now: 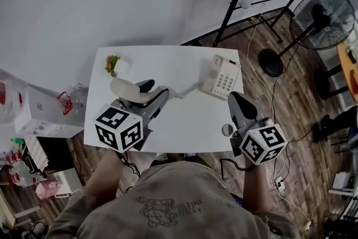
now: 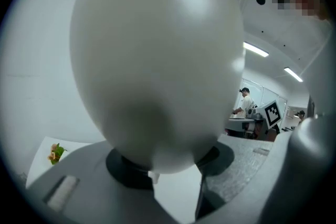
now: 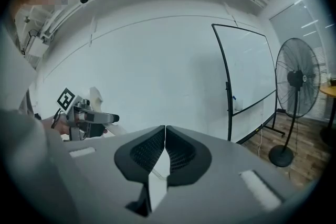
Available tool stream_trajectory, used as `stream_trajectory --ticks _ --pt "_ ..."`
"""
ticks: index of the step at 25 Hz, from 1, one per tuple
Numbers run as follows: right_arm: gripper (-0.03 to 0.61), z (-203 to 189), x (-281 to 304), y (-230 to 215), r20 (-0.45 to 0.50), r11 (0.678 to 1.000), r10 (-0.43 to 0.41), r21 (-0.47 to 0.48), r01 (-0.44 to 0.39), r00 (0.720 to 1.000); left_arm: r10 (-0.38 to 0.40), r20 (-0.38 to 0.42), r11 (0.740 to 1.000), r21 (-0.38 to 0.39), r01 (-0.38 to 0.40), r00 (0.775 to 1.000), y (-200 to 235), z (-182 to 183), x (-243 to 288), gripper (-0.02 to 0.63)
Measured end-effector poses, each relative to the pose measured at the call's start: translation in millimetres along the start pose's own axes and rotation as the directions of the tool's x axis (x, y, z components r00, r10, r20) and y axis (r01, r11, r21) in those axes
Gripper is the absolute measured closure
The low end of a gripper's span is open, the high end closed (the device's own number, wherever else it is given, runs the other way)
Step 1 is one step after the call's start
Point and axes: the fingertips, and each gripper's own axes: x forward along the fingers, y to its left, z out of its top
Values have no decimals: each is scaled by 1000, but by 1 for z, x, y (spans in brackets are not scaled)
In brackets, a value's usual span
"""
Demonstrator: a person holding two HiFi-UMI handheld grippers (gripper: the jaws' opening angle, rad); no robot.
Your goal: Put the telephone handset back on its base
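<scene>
The white telephone base with its keypad stands at the far right corner of the white table. Its white handset is off the base, over the table's left half, and my left gripper is shut on it. A coiled cord runs from the handset to the base. In the left gripper view the handset's rounded end fills the picture, clamped between the jaws of the left gripper. My right gripper hovers just in front of the base, shut and empty.
A small potted plant sits at the table's far left corner. A standing fan and a black whiteboard stand are on the wooden floor to the right. Boxes crowd the floor on the left, and cables trail at the right.
</scene>
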Motion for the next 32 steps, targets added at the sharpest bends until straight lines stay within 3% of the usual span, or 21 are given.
stream_trajectory --ticks 8,18,23,29,32 --pt "548 -33 -5 -40 -59 994 -70 79 74 996 -79 -201 995 51 91 976 -10 -30 88 403" --pt "543 -80 -3 -92 -151 977 -89 180 116 985 -162 -448 986 -30 166 879 -11 -105 213 403" --pt "543 -102 2 -106 -190 966 -77 227 120 979 -179 -550 983 -65 172 815 -5 -145 261 403" --pt "538 -125 6 -116 -237 960 -52 256 114 970 -163 -616 986 -85 141 771 7 -179 302 405" --pt "537 -134 4 -127 -260 958 -59 258 128 964 -152 -618 988 -94 119 772 9 -189 318 405"
